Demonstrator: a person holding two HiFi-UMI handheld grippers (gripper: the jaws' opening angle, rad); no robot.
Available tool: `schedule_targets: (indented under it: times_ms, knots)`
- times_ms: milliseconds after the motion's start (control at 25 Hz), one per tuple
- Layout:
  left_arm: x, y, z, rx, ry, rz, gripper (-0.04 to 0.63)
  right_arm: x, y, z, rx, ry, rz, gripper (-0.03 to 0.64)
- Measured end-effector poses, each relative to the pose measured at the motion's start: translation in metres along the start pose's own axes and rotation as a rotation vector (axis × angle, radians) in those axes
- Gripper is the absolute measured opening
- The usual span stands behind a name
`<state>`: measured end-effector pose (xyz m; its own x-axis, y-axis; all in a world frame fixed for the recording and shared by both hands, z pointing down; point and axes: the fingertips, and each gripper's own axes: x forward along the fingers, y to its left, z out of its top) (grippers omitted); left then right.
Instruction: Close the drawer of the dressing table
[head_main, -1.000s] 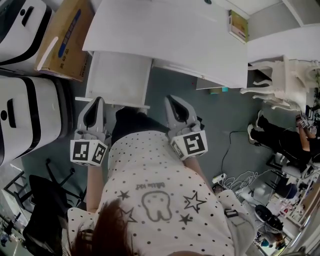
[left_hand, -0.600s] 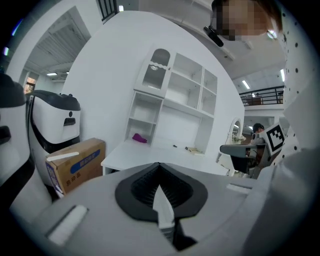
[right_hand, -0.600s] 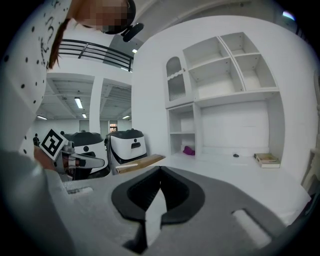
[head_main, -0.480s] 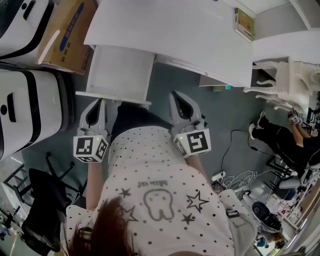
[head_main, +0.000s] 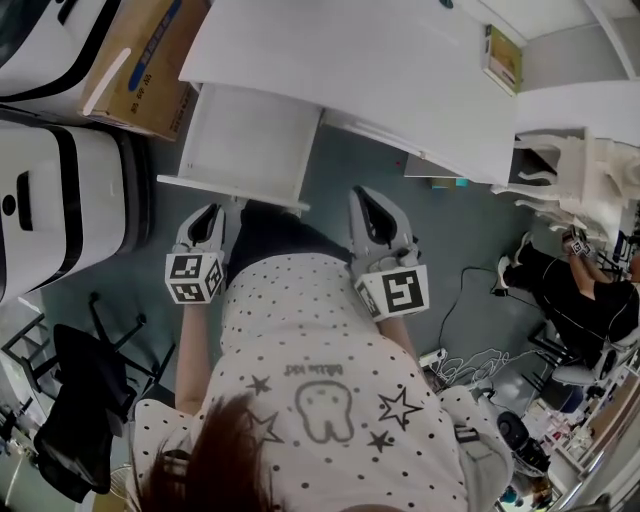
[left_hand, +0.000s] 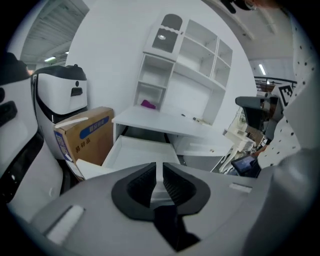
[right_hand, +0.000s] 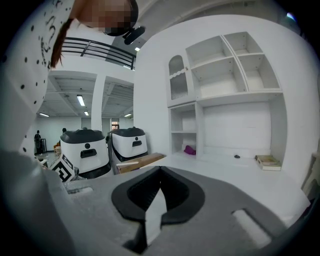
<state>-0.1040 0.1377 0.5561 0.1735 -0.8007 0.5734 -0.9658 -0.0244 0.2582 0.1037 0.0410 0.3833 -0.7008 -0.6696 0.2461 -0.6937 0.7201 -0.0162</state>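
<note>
Nearest, at 11 o'clock from the body: left gripper (head_main: 212, 210), jaws just now opening to a thin slit, nothing between. At 1 o'clock: right gripper (head_main: 366, 197), tips pressed together, empty. Just past the left tips, at 12 o'clock: front edge of the drawer (head_main: 250, 135), pulled well out from under the dressing table (head_main: 380, 70); contact unclear. Tight at 10 o'clock: white machine (head_main: 60, 200), then cardboard box (head_main: 135, 60) beside the drawer's side wall. Open grey floor (head_main: 340, 160) at 12 o'clock of the right gripper, up to the tabletop edge.
</note>
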Motion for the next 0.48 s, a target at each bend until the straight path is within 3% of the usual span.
schedule_targets:
  times_ms: [480]
  knots:
    - [0.069,0.023,-0.093,0.022,0.263,-0.010,0.124,0.001,-0.009,-0.001,0.002,0.018,-0.010,-0.005]
